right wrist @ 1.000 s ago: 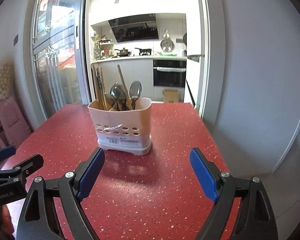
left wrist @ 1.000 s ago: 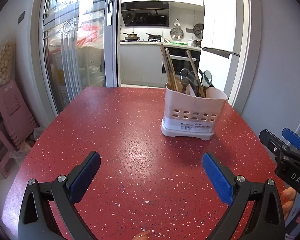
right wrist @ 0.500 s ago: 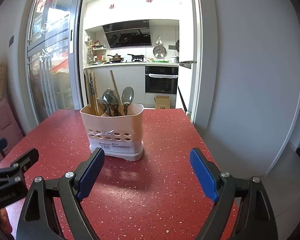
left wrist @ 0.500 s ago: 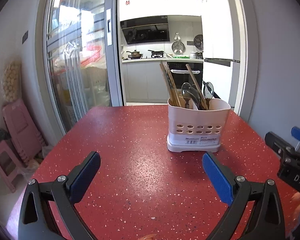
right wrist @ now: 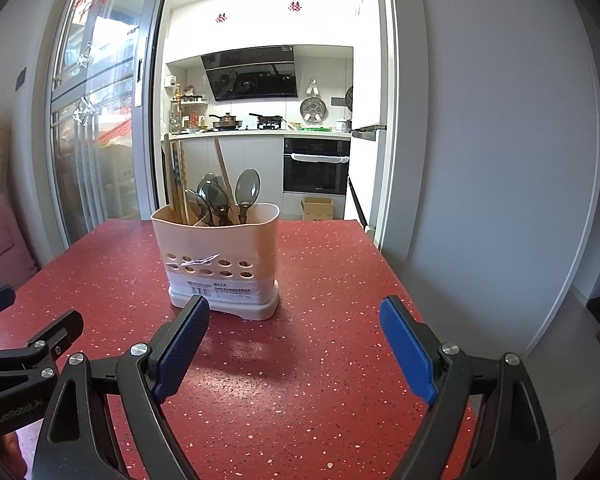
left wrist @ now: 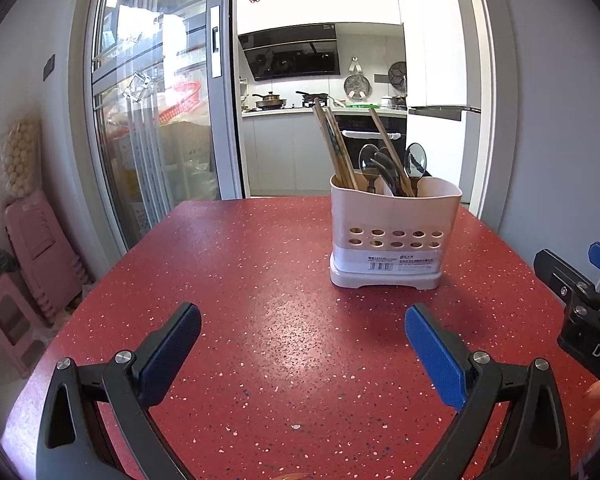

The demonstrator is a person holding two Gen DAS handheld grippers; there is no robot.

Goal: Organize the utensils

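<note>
A beige perforated utensil holder [left wrist: 394,236] stands on the red speckled table [left wrist: 260,320]; it also shows in the right wrist view [right wrist: 220,260]. Wooden chopsticks [left wrist: 336,148] and dark spoons [left wrist: 414,160] stand upright inside it. My left gripper [left wrist: 302,344] is open and empty, low over the table, short of the holder. My right gripper [right wrist: 294,340] is open and empty, just in front of the holder. Each gripper shows at the edge of the other's view.
The table's right edge [right wrist: 420,320] drops to a tiled floor beside a white wall. Pink stools [left wrist: 28,264] stand left of the table. A glass sliding door [left wrist: 152,120] and a kitchen doorway lie behind the table.
Both cameras have tilted up and drawn lower and back, so the holder sits lower in view and more of the kitchen shows. Both grippers stay open and empty.
</note>
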